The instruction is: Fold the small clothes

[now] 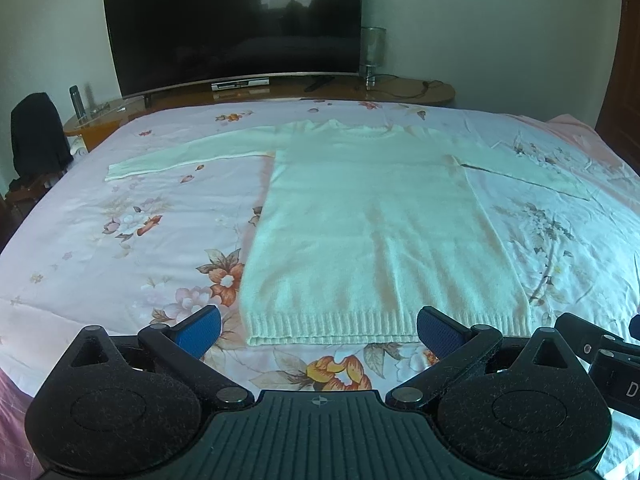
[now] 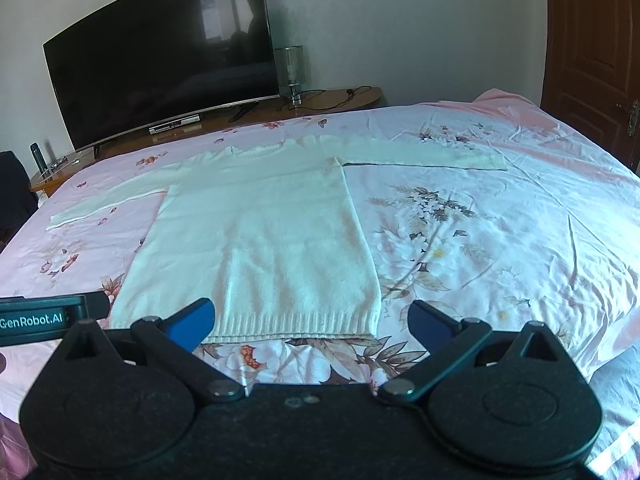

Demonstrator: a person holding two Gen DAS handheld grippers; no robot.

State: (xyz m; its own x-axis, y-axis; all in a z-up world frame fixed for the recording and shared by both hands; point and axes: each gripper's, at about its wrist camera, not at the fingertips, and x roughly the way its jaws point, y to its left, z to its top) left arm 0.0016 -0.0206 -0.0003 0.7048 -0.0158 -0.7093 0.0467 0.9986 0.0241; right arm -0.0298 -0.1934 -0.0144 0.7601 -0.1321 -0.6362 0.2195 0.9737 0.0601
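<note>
We are holding both grippers just short of the near edge of the bed, each with its jaws spread wide and gripping nothing. The left gripper is hovering in front of the ribbed hem of the white sweater, its blue pads sitting apart on either side of that hem. The right gripper is pointing at the sweater's right hem corner, and its left pad is overlapping the hem in the picture; we cannot tell whether it is touching.

The sweater is lying flat and face up on the floral pink sheet, hem toward us, neckline toward the far side, both sleeves stretched outward. Nothing is lying on it or between it and the grippers.

Beyond the bed a long wooden stand is carrying a large dark television, a slim silver box under it, a glass lamp with a trailing cable, and a dark bottle at the left end. A dark garment is hanging at the far left. A brown door is standing at the right.

In the right wrist view the left gripper's side is reading "GenRobot.AI"; in the left wrist view only a "D" is showing on the other tool
</note>
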